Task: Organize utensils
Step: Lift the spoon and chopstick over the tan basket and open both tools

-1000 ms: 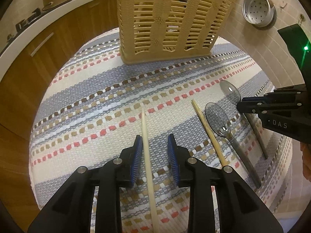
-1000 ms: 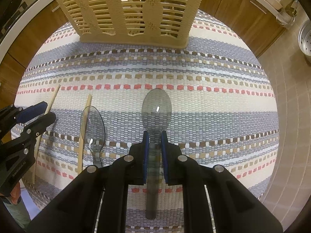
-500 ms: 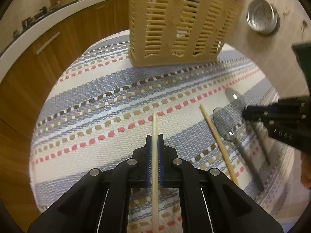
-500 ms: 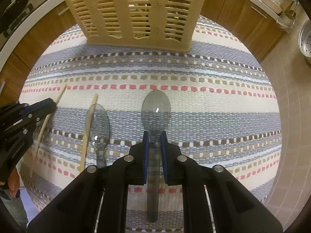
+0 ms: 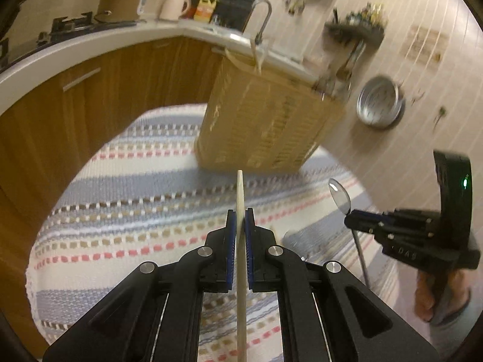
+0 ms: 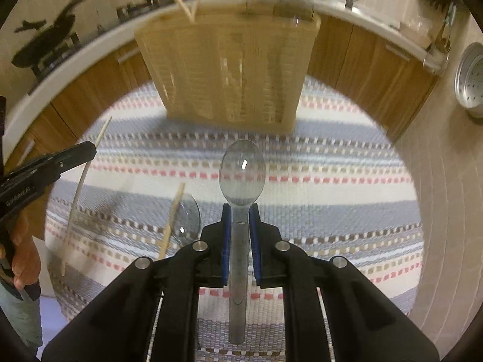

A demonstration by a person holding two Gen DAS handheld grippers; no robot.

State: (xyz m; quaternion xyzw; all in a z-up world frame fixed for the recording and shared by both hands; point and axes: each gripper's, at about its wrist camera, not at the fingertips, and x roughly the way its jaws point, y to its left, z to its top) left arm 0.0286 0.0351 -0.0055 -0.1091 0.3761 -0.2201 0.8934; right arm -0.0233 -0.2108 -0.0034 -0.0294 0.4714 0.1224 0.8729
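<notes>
left gripper [image 5: 240, 229]: black angular arms, blue ribbed pads, silver round screws, white lettering on its side
right gripper [image 6: 240, 226]: same black build, blue pads, silver screws, "DAS" marking, curved black housing with green light
person: light blue-grey garment, partly visible at frame edge

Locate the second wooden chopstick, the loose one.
Right wrist view, lower left: the loose wooden chopstick lies on the striped woven mat, against the bowl of the clear grey plastic spoon left there, beside the right gripper.
</notes>
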